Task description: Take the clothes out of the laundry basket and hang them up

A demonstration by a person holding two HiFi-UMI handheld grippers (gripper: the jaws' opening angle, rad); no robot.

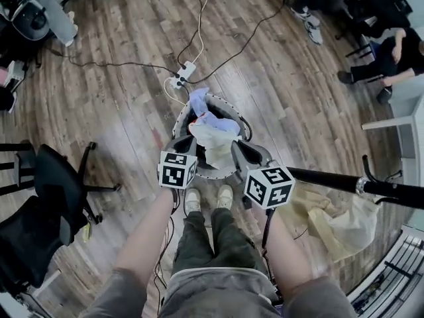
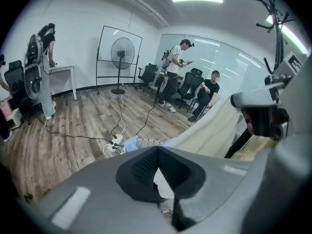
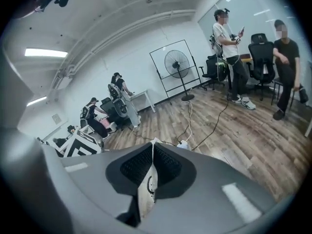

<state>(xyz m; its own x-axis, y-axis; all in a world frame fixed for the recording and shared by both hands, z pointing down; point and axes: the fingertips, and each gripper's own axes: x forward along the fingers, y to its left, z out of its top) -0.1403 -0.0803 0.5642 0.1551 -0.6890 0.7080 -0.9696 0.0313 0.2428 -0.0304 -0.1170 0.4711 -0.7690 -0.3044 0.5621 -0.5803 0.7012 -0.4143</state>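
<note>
Crumpled cream garment (image 1: 213, 141), pinched in closed jaws of left gripper (image 2: 157, 150) and right gripper (image 3: 152, 146)

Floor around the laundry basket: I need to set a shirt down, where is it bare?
Bare wood lies left of the laundry basket, up to the black chair, and right of it, above the black rail. Crowded: power strip and cables beyond it, cream cloth lower right.

Rack pole (image 1: 331, 179) crosses close right of basket (image 1: 179, 119); chair (image 1: 53, 177) blocks left; power strip (image 1: 182, 73) just beyond basket. Floor (image 1: 285, 98) further out is open.
</note>
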